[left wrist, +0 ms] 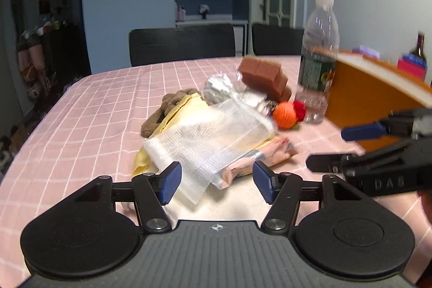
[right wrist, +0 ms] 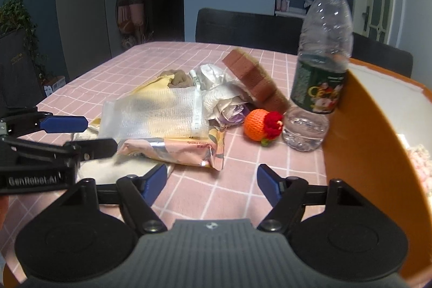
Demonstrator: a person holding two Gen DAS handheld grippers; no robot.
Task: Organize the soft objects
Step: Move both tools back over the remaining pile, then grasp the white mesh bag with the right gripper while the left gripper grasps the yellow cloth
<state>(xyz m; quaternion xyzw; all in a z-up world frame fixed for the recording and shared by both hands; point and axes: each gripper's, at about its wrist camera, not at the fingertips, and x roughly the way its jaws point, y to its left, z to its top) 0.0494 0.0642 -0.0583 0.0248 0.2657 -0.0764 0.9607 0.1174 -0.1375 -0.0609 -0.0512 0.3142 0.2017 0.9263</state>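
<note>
A pile of soft things lies on the pink checked tablecloth (left wrist: 81, 109): a white mesh pouch (left wrist: 208, 136) over a yellow cloth (left wrist: 186, 109), a brown plush (left wrist: 167, 107), a pink foil packet (right wrist: 175, 150), crumpled silver wrap (left wrist: 218, 88), a brown sponge (left wrist: 264, 77) and an orange crocheted ball (left wrist: 286, 115). My left gripper (left wrist: 217, 181) is open, its jaws either side of the pouch's near corner. My right gripper (right wrist: 212, 182) is open and empty over bare cloth, right of the packet. An orange box (right wrist: 372, 126) stands at the right.
A clear water bottle (right wrist: 318, 66) stands upright between the pile and the orange box. Something pink and white lies inside the box (right wrist: 418, 163). Black chairs (left wrist: 183, 45) line the table's far edge. A white fluffy item (right wrist: 108, 169) lies under the left gripper.
</note>
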